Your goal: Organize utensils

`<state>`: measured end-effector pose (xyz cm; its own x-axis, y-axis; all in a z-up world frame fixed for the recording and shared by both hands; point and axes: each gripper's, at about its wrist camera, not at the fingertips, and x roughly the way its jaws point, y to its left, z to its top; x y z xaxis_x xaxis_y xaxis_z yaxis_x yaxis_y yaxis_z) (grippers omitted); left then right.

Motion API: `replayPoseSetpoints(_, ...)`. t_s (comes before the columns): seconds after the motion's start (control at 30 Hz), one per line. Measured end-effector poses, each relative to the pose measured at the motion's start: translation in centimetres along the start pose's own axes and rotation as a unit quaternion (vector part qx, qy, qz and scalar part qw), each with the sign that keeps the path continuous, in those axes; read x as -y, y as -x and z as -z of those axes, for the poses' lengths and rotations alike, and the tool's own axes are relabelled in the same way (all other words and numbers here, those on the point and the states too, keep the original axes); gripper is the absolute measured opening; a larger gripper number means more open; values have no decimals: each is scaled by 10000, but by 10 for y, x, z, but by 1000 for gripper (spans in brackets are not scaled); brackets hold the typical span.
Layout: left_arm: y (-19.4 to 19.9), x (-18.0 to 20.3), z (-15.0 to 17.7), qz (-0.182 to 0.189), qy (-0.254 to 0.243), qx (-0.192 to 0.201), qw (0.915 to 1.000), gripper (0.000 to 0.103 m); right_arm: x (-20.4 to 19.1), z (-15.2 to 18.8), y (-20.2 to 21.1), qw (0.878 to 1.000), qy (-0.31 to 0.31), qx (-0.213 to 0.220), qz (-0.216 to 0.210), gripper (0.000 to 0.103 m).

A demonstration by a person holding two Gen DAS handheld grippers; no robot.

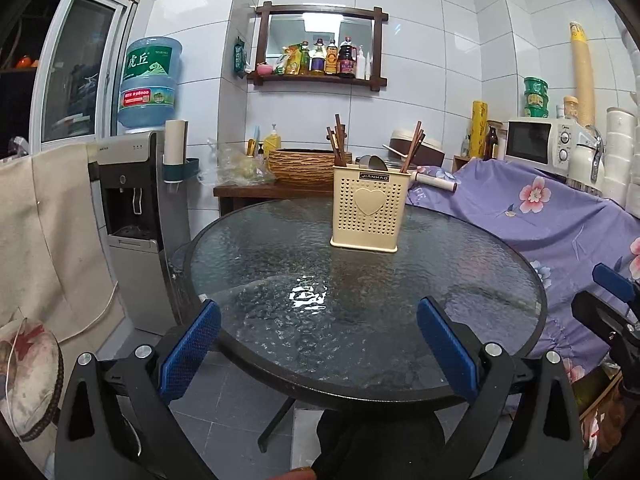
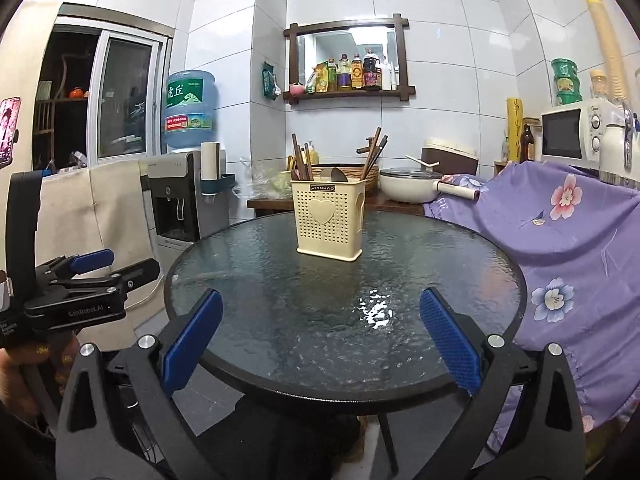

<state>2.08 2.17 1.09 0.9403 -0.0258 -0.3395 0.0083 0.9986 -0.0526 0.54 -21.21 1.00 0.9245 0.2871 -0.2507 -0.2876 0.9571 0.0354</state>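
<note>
Standing: a cream perforated utensil caddy [image 1: 366, 208] sits upright on the far half of the round glass table [image 1: 248, 320], well apart from both claws, with bare glass between.
Contents: brown chopsticks [image 1: 339, 140] lean in two bunches, one at each end of the caddy, their long axes near vertical and splayed slightly outward; a metal spoon or ladle bowl [image 1: 378, 163] shows between them, exact type unclear.
Loose utensils: none can be seen lying on the table, so the sorting appears either finished or not yet begun; which one cannot be judged.
Direction: from the left claw [image 1: 318, 354] the caddy lies ahead and slightly right; from the right claw [image 2: 320, 344] it lies ahead and slightly left.
Nearer hand: neither is clearly closer; both hover at the near rim of the table at a similar stand-off.
Left claw: spread wide, blue pads [image 1: 188, 352] far apart, holding and touching nothing.
Right claw: likewise spread wide, blue pads [image 2: 450, 344] apart, empty and clear of the glass.
Likely need: any reach should travel forward over the glass and come down onto the chopstick tops from above.
</note>
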Motion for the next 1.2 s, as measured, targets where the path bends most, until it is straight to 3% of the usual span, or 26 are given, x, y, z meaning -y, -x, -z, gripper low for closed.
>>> replayPoseSetpoints(0.27, 5, 0, 0, -57, -8, 77, 10000, 97, 3, 3, -2, 9999, -109, -79, -27, 97)
replayPoseSetpoints(0.43, 5, -2, 1, 135, 127, -7, 9998, 97, 6, 4, -4, 9998, -139, -153, -37, 97)
replayPoseSetpoints(1.2, 3, -2, 0, 8, 47, -95, 9999, 97, 4, 7, -7, 9997, -136, -217, -49, 97)
